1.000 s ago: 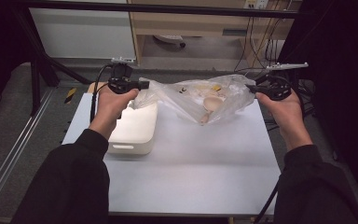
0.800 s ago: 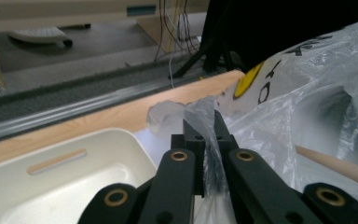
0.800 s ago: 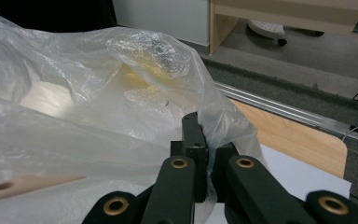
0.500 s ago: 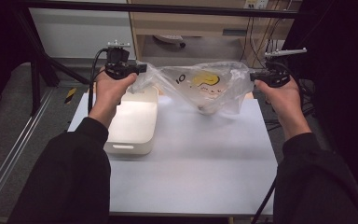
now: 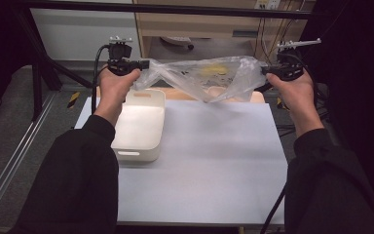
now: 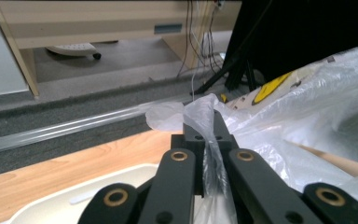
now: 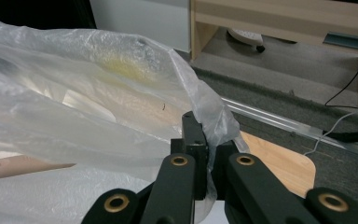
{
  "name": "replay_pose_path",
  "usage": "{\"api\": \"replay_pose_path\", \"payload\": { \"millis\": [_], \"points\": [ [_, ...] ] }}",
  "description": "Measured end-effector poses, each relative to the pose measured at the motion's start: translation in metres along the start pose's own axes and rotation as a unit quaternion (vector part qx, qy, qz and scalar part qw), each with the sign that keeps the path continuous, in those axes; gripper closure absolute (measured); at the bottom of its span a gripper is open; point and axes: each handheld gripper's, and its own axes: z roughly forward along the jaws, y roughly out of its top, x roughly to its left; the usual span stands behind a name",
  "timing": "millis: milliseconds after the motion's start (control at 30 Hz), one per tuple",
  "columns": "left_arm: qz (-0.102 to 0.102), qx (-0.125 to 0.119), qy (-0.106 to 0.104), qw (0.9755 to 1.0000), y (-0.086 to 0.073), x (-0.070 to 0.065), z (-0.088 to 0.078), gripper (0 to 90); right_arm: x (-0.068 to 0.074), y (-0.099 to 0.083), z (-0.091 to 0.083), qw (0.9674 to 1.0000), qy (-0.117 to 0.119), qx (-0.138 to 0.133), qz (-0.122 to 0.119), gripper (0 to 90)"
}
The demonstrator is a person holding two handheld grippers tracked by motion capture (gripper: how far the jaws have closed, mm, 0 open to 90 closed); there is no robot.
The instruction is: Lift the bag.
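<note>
A clear plastic bag [image 5: 209,78] with a yellow print hangs stretched in the air over the far edge of the white table [image 5: 214,165]. My left gripper [image 5: 145,65] is shut on the bag's left corner; the film [image 6: 205,121] is pinched between its black jaws. At the bag's right corner my right gripper [image 5: 265,71] is shut as well, with crumpled film [image 7: 214,121] sticking up past its jaws. Both hands are raised level with each other. The bag's contents are too blurred to tell.
A white rectangular tub [image 5: 139,127] sits on the table's left half, under my left forearm. A wooden board [image 5: 214,93] lies along the table's far edge below the bag. Behind stand a wooden desk [image 5: 209,29], cables and a black stand.
Both hands have risen and lifted the bag off the table. The bag is now pulled flatter between the two grippers.
</note>
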Motion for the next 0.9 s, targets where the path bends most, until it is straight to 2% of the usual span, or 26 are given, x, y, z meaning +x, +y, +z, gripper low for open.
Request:
{"api": "replay_pose_path", "payload": {
  "millis": [233,400,700,900],
  "points": [
    [0.010,0.029,-0.011,0.9995,-0.022,0.005,-0.006,90.0,0.004,-0.016,0.013,0.9998,0.010,0.018,0.002,90.0],
    [0.008,0.030,-0.029,0.9991,-0.043,0.005,-0.019,90.0,0.007,-0.033,0.015,0.9994,0.031,0.015,0.006,90.0],
    [0.018,0.048,-0.064,0.9967,-0.088,-0.010,-0.045,90.0,0.019,-0.067,0.003,0.9986,0.052,0.012,0.006,90.0],
    [0.019,0.056,-0.085,0.9946,-0.118,-0.019,-0.057,90.0,0.029,-0.093,-0.003,0.9981,0.058,0.024,0.001,90.0]
  ]
}}
